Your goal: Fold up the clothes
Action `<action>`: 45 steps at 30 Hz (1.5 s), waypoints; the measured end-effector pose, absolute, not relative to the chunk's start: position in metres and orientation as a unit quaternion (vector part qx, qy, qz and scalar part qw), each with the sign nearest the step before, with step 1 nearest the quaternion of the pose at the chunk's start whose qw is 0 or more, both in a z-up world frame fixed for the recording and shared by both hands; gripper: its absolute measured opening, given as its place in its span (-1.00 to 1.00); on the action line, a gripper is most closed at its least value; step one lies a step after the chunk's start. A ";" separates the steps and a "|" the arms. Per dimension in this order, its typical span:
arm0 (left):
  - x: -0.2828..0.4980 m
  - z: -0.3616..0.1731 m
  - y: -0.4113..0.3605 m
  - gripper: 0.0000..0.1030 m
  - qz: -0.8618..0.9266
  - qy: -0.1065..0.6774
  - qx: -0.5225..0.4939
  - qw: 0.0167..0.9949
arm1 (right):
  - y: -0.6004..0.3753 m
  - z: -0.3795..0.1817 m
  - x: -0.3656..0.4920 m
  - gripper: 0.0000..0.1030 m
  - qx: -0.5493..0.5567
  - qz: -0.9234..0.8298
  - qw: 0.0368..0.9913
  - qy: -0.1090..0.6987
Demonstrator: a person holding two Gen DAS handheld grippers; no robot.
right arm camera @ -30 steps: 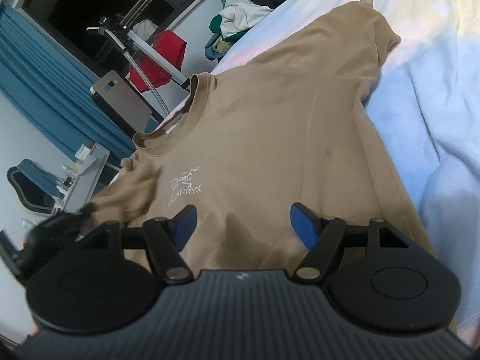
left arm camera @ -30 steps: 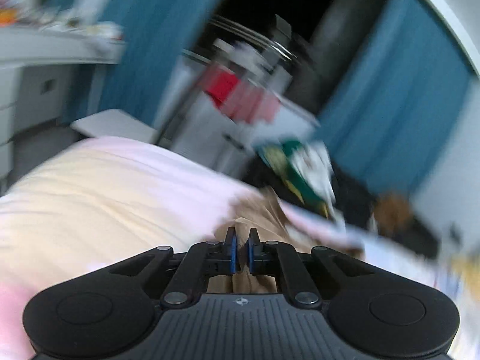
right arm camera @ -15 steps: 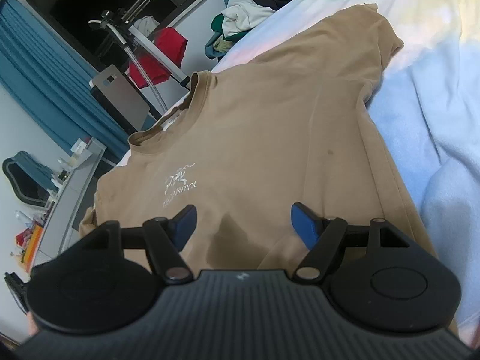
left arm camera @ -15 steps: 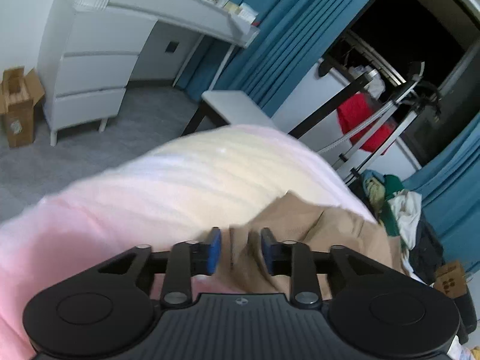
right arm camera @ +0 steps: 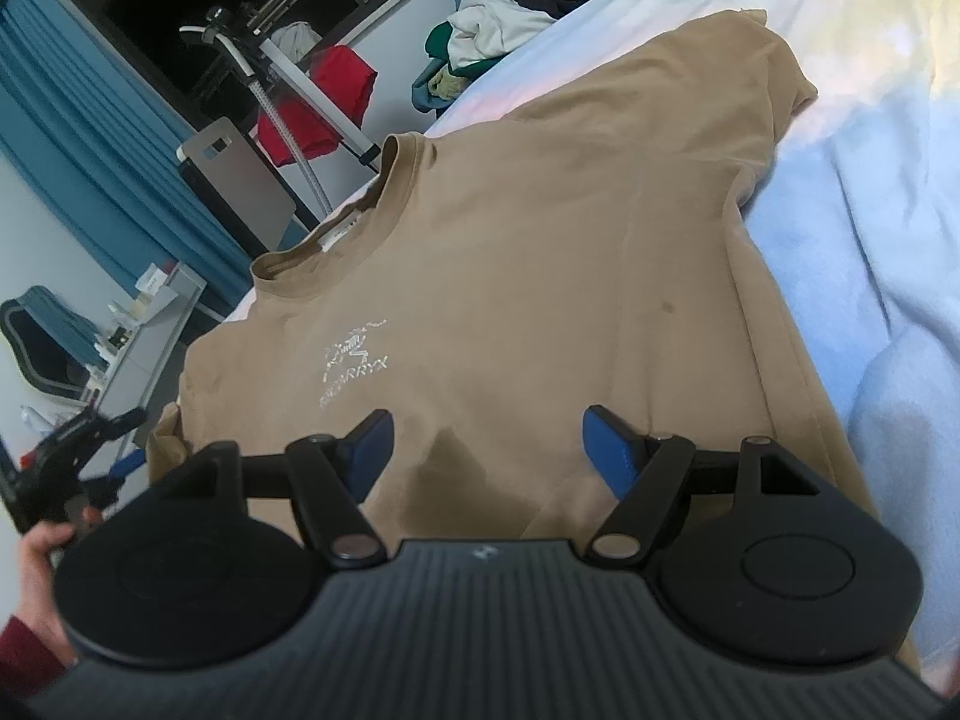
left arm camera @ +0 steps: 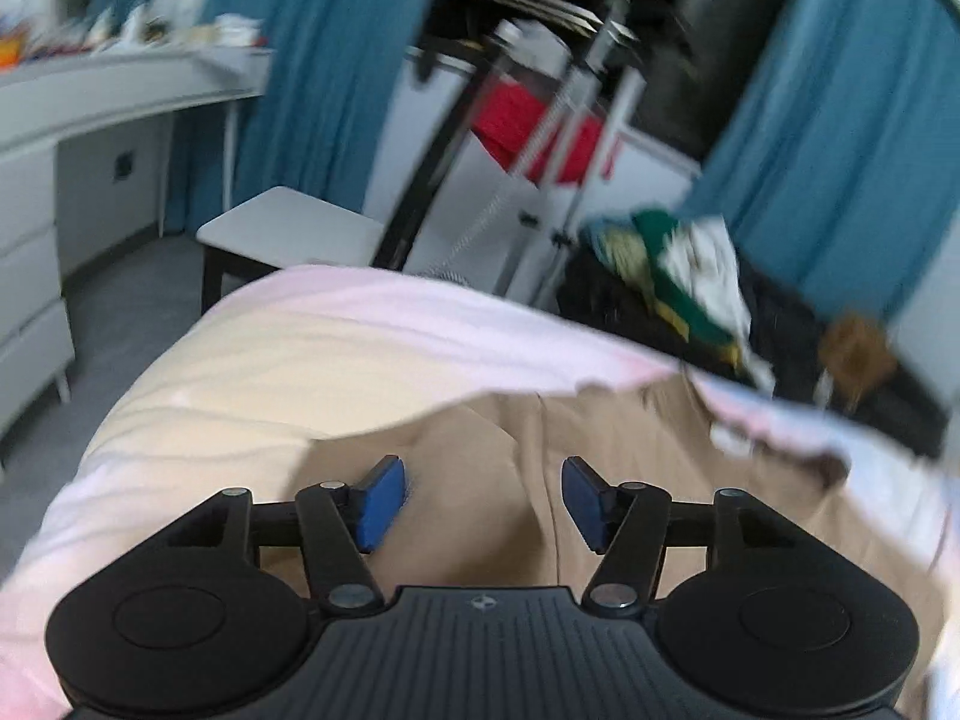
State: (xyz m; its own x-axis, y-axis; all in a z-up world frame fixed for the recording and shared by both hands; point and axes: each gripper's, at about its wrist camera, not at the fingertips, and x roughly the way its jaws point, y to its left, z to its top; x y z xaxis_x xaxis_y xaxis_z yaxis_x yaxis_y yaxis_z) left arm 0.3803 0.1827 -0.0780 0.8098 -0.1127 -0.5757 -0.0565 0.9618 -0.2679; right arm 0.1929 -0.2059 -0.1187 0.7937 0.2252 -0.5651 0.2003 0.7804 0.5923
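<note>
Because the tan T-shirt (right arm camera: 540,276) lies flat for folding, your left gripper (left arm camera: 474,501) and right gripper (right arm camera: 486,450) hover wide open and empty, collar at 11 o'clock.

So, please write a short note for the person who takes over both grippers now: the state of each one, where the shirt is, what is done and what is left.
Left gripper: open, holds nothing, over the tan T-shirt near its left sleeve.
Right gripper: open, holds nothing, over the shirt's lower front.
The shirt lies spread face up, logo showing, on the pastel blanket.
Done: shirt laid out flat.
Left: every fold; no fold shows yet.
</note>
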 end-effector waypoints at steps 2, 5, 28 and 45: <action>0.384 -0.085 0.170 -0.23 0.012 0.324 -0.099 0.941 | -0.204 -0.119 0.193 0.41 0.327 0.006 0.889 0.322; 0.381 -0.085 0.171 -0.90 0.042 0.330 -0.096 0.938 | -0.202 -0.119 0.193 0.41 0.323 0.005 0.890 0.321; 0.193 -0.041 0.150 -0.11 0.047 0.404 -0.101 0.908 | -0.204 -0.081 0.169 0.39 0.245 0.039 0.915 0.317; 0.006 -0.087 -0.006 -0.03 -0.124 0.533 -0.021 0.836 | -0.227 -0.021 0.007 0.38 0.101 0.060 0.892 0.436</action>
